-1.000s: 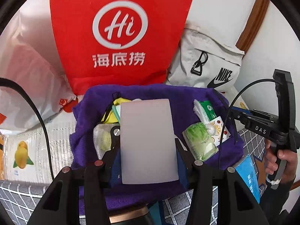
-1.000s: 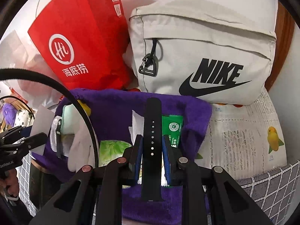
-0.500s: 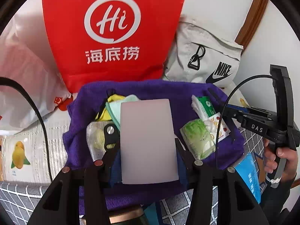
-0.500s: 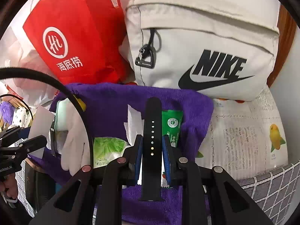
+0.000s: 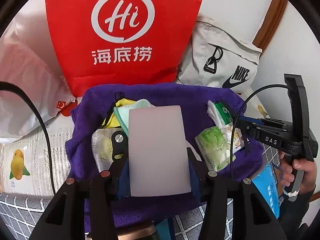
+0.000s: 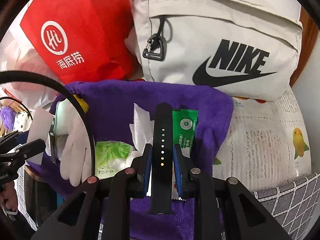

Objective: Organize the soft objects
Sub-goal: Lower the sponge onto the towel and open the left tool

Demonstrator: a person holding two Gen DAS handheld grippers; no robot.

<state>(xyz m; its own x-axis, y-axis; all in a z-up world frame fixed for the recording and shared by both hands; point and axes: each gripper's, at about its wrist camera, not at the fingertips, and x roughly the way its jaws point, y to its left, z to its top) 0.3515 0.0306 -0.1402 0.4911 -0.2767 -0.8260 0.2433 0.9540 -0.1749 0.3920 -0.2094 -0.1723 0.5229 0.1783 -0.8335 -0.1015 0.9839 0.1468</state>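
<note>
Both hands are over the purple towel (image 5: pixel 164 96) now, each carrying a piece, so this looks like the placing step: the loads come down among the wet-wipe packs (image 5: pixel 215 150) and cloths already lying there. The left gripper (image 5: pixel 158 160) is spread about halfway, jaws pinching a pale flat pad (image 5: pixel 158 150) by its long edges. The right gripper (image 6: pixel 161 160) is nearly closed, blue pads clamped on a black strap (image 6: pixel 162 150) that stands up between them. Next, I'd say, lower each onto a bare patch of towel, then let go without nudging the packs
</note>
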